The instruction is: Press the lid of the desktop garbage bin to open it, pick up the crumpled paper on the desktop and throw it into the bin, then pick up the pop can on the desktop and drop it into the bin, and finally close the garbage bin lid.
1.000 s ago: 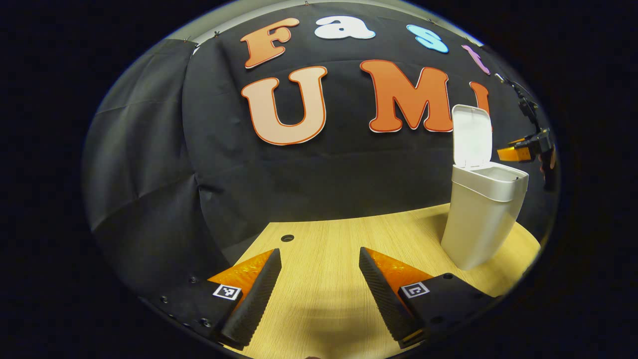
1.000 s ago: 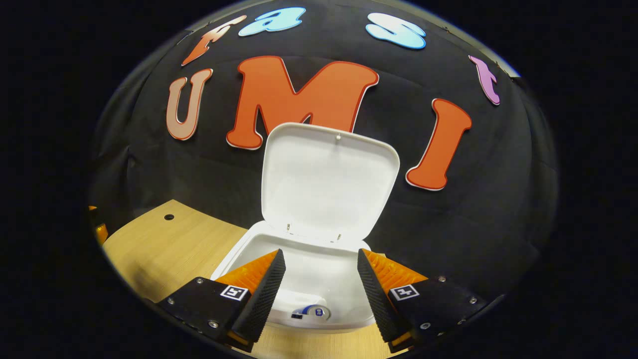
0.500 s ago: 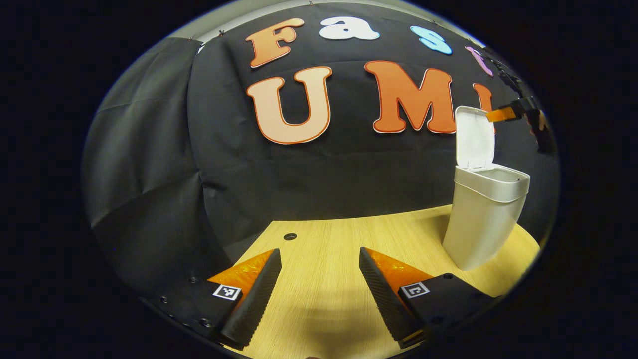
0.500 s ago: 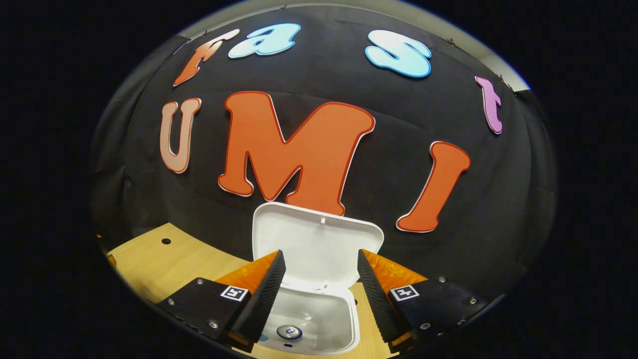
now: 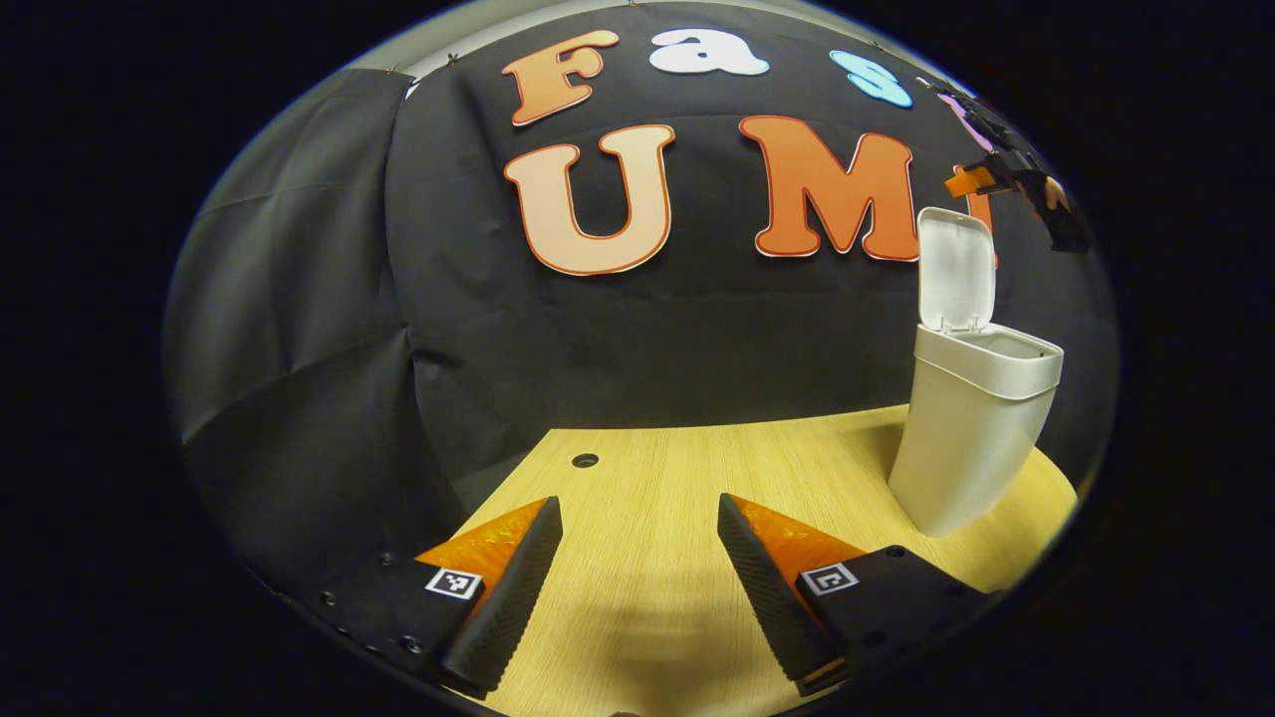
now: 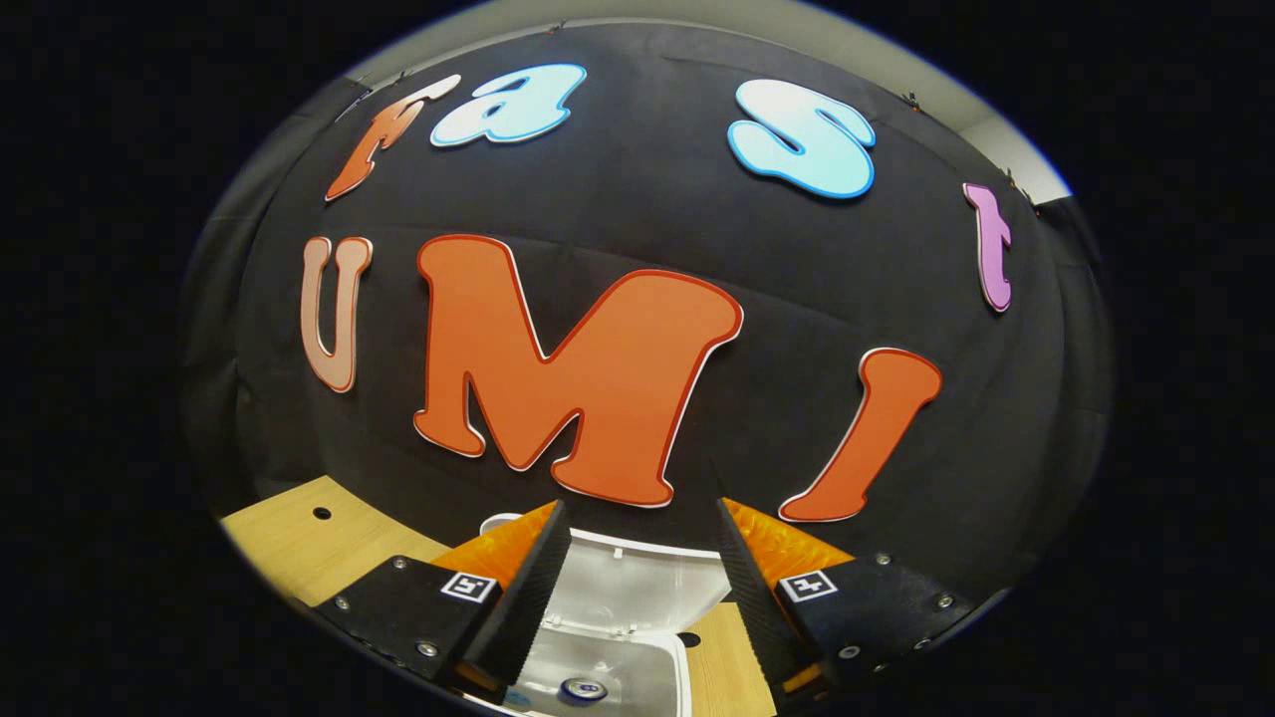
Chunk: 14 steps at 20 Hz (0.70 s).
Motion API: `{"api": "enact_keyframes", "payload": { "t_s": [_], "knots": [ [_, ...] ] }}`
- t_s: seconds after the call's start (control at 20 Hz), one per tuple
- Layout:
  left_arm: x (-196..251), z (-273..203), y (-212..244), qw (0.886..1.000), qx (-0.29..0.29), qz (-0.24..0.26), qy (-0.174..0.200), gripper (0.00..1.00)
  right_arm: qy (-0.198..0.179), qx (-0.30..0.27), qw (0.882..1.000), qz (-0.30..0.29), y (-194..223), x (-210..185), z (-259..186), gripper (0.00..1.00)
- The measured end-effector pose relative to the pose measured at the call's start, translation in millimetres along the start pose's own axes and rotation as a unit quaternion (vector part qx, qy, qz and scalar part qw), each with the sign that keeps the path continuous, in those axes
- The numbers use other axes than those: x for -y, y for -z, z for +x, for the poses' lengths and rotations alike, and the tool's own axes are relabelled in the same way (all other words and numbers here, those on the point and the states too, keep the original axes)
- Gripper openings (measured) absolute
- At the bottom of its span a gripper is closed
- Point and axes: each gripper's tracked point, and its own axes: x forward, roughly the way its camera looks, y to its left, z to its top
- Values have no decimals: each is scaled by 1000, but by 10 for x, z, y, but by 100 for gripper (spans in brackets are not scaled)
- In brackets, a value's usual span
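Wooden desk point(image 5: 677, 478) | white bin point(image 5: 971, 438) upright | lid point(image 5: 954, 269) raised

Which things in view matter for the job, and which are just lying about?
Job: bin, lid up; pop can inside; right gripper above the lid, jaws open; left gripper, jaws open.
Lying about: table, its hole.

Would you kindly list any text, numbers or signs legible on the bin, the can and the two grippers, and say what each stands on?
Bin and lid: no text.
Can, inside the bin: its top faces up; any print is too small to read.
Left gripper: square patterned tags, a code, not words.
Right gripper: the same kind of tags.
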Motion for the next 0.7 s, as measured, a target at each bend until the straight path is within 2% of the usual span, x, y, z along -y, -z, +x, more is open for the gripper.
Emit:
{"api": "enact_keyframes", "payload": {
  "t_s": [0.15, 0.35, 0.5, 0.6, 0.7],
  "knots": [
    [-48, -10, 5, 1000, 2, 2, -6, 100, -2, 1, 1000, 3, -43, -54, 177, 88],
    [-104, -60, 40, 1000, -5, -10, -19, 98, -7, -26, 999, 23, 121, -152, 409, 88],
    [-89, -135, 107, 999, -12, -24, -18, 100, -16, -32, 999, 19, 200, -220, 487, 88],
    [-124, -134, 101, 999, -12, -22, -24, 97, -21, -38, 999, 31, 217, -273, 519, 87],
    [-181, -147, 87, 999, -12, -18, -32, 100, -28, -50, 997, 47, 258, -304, 513, 88]
  ]
}}
